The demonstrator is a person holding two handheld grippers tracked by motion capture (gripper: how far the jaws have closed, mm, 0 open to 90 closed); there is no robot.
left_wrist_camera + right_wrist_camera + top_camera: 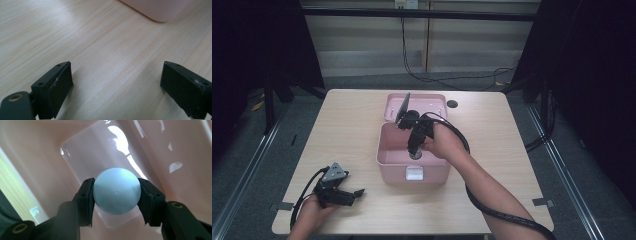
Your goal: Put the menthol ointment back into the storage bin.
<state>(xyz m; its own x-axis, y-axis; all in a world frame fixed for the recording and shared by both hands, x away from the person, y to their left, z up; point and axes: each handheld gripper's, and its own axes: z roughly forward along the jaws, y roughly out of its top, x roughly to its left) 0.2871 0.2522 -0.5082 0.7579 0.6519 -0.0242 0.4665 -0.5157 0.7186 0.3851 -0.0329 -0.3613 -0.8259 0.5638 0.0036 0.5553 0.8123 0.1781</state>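
pale wood-grain surface (pixel 105 50) matt and smooth, pink plastic box (pixel 175 150) glossy with glare spots, light blue round cap (pixel 116 194) smooth satin plastic, black right gripper (pixel 116 200) matt plastic

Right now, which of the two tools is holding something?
The right tool, lowered into the open pink box, is shut on a pale blue round object. The left tool is open over bare table, apart from the box.
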